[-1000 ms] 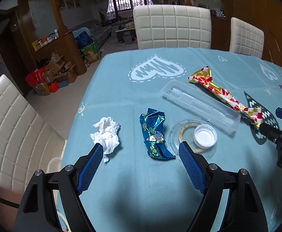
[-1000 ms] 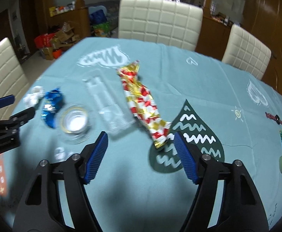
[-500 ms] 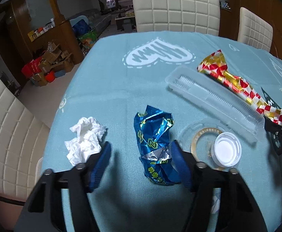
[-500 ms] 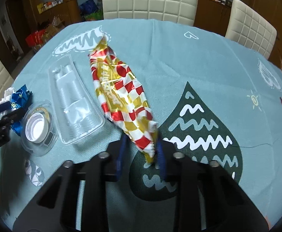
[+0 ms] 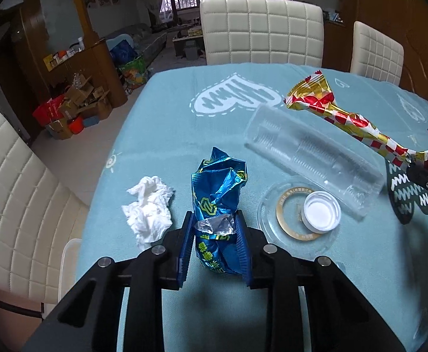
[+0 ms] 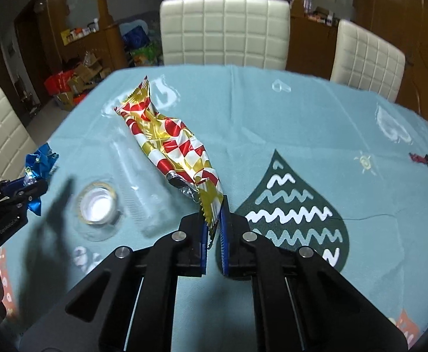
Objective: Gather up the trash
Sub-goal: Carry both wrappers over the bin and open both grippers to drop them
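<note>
Trash was gripped twice: left gripper [image 5: 214, 246] pinched the blue wrapper [image 5: 218, 187], right gripper [image 6: 213, 234] the checked wrapper [image 6: 170, 143]; lifting slowly seemed wise

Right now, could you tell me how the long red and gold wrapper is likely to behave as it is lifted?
The red and gold wrapper is crinkled foil, so probably light and floppy. The right claw pinches only one end, so the rest may droop and swing.
</note>
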A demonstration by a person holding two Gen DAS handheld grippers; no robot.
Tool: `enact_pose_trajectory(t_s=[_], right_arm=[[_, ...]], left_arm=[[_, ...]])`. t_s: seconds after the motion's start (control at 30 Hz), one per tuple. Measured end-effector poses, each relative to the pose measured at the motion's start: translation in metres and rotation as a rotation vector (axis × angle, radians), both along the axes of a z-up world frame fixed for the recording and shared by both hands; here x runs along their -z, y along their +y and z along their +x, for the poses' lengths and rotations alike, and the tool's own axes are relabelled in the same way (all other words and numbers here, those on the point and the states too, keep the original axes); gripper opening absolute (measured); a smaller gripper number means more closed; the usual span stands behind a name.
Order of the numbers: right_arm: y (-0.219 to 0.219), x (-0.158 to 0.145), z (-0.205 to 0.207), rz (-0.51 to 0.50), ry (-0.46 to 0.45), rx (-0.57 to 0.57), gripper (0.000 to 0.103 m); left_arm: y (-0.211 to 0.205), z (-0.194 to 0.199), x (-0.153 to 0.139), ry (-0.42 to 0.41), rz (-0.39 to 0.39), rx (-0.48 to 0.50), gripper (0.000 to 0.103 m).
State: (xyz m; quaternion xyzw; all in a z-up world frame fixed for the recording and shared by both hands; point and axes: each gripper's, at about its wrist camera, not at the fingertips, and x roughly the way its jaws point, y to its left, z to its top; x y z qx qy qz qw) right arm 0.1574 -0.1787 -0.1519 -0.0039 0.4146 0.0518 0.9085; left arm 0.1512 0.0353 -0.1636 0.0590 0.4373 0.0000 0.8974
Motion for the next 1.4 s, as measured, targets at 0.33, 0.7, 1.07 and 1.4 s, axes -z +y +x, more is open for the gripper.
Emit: enact_pose_trajectory(t_s=[0.33, 0.7, 1.07, 1.4], right_arm=[[0.038, -0.028, -0.042, 0.009, -0.036, -0.096, 0.009], [0.098, -0.036, -0.077, 0.012, -0.043, -0.229, 0.009], [0.178, -0.038, -0.093, 0.012, -0.041, -0.378, 0.009], [0.245, -0.037, -0.092, 0.007, -0.035, -0.469, 0.009]], left_arm=[[0.012, -0.041, -0.025, -0.055, -0.01, -0.001, 0.027], [0.055, -0.083, -0.032, -0.068, -0.018, -0.069, 0.027], [0.126, -0.109, -0.035, -0.076, -0.016, -0.181, 0.027], [0.185, -0.118, -0.03, -0.067, -0.024, -0.253, 0.027]])
